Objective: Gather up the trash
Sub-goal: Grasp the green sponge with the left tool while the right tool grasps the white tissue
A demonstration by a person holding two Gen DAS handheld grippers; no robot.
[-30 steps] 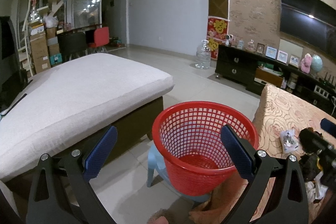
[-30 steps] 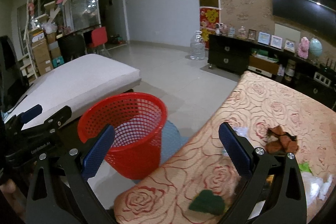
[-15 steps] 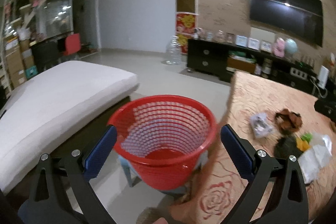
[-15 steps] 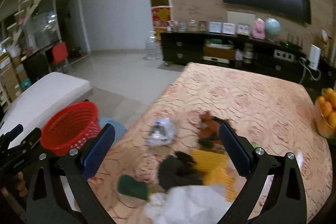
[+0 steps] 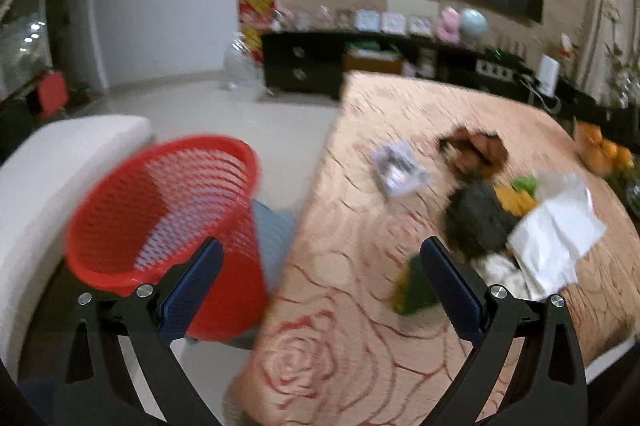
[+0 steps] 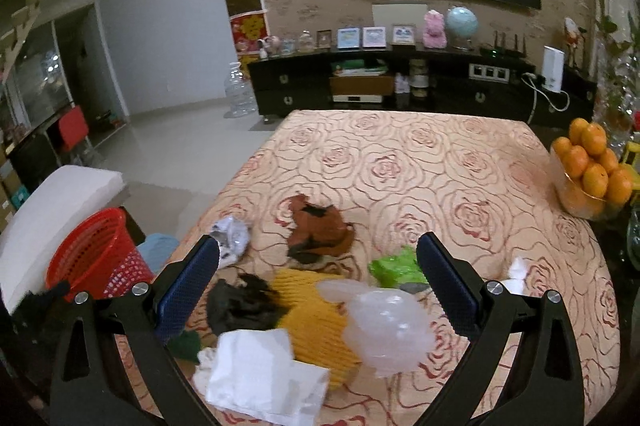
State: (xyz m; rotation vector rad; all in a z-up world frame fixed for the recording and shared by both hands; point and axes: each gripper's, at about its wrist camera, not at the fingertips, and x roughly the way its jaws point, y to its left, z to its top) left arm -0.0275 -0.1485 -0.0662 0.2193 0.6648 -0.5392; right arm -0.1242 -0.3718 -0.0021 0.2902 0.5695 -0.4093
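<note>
A pile of trash lies on the rose-patterned table (image 6: 440, 162): white paper (image 6: 264, 374), a clear plastic bag (image 6: 384, 322), yellow netting (image 6: 312, 318), a black wad (image 6: 244, 302), a brown wrapper (image 6: 320, 230), a green wrapper (image 6: 396, 266) and a silver wrapper (image 6: 232, 238). My right gripper (image 6: 316, 286) is open and empty above the pile. The red mesh basket (image 5: 168, 226) stands beside the table's left edge, also in the right wrist view (image 6: 96, 254). My left gripper (image 5: 320, 294) is open and empty, over the table's left edge by a green scrap (image 5: 412, 290).
A glass bowl of oranges (image 6: 592, 174) stands at the table's right edge. A white cushioned sofa (image 5: 60, 162) is left of the basket, and a blue stool (image 5: 272, 230) is under it. A dark TV cabinet (image 6: 400, 86) runs along the far wall.
Both grippers have swung right, from the basket towards the table. The trash pile has come into the middle of the right wrist view. Both jaws stay open.
</note>
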